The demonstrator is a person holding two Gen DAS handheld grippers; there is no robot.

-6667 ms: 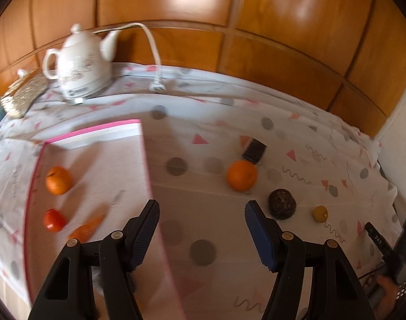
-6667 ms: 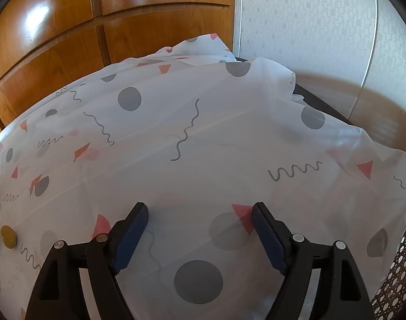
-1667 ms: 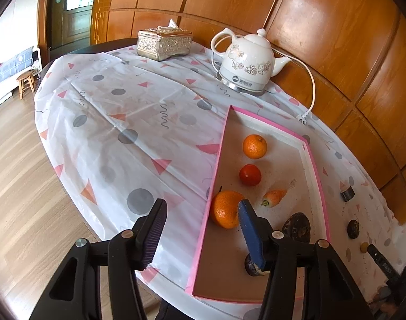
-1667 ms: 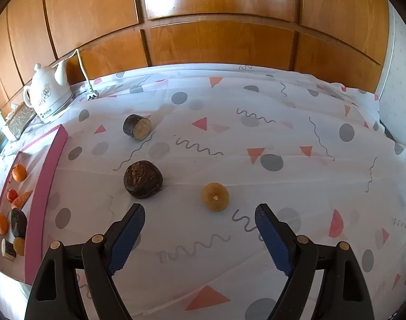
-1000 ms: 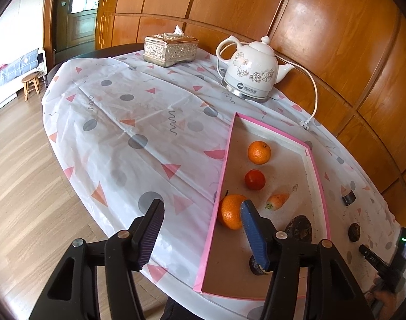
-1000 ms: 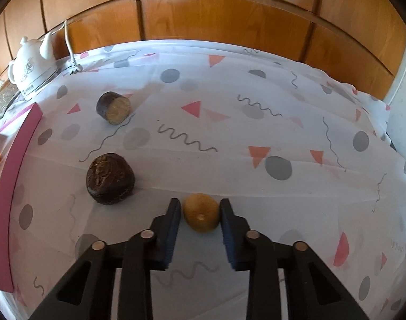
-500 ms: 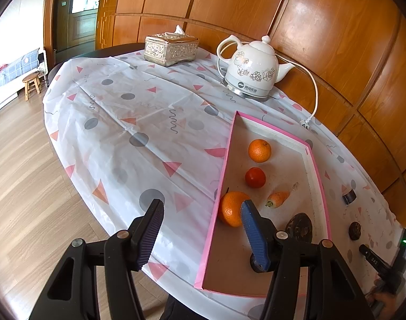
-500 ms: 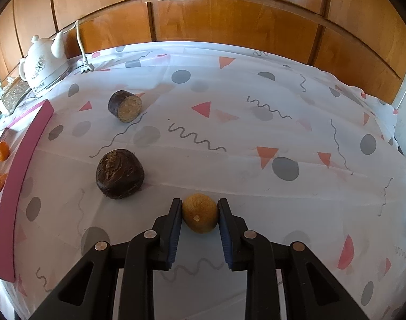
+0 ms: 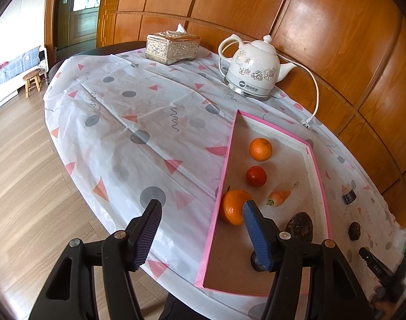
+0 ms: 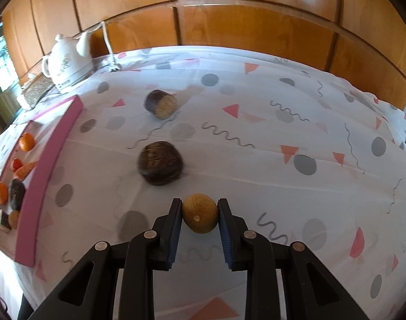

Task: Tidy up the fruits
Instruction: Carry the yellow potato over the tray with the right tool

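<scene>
My right gripper (image 10: 199, 214) is shut on a small yellow-brown fruit (image 10: 200, 216), held above the patterned tablecloth. A dark round fruit (image 10: 159, 166) and a cut dark fruit (image 10: 161, 104) lie beyond it. The pink-rimmed tray (image 9: 316, 165) holds two oranges (image 9: 260, 149) (image 9: 233, 207), a red fruit (image 9: 256, 176), a carrot (image 9: 278, 198) and a dark fruit (image 9: 300, 226). My left gripper (image 9: 200, 226) is open and empty above the tray's near left rim. The tray also shows in the right wrist view (image 10: 53, 149).
A white kettle (image 9: 252, 70) with a cord stands at the back by the wood wall. A silver tissue box (image 9: 172, 46) sits behind it. Two dark fruits (image 9: 354, 230) (image 9: 348, 196) lie right of the tray. The table edge drops to wood floor (image 9: 29, 173) on the left.
My right gripper has lifted the small yellow-brown fruit and swung left, so the tray shows more. The left gripper has barely moved.
</scene>
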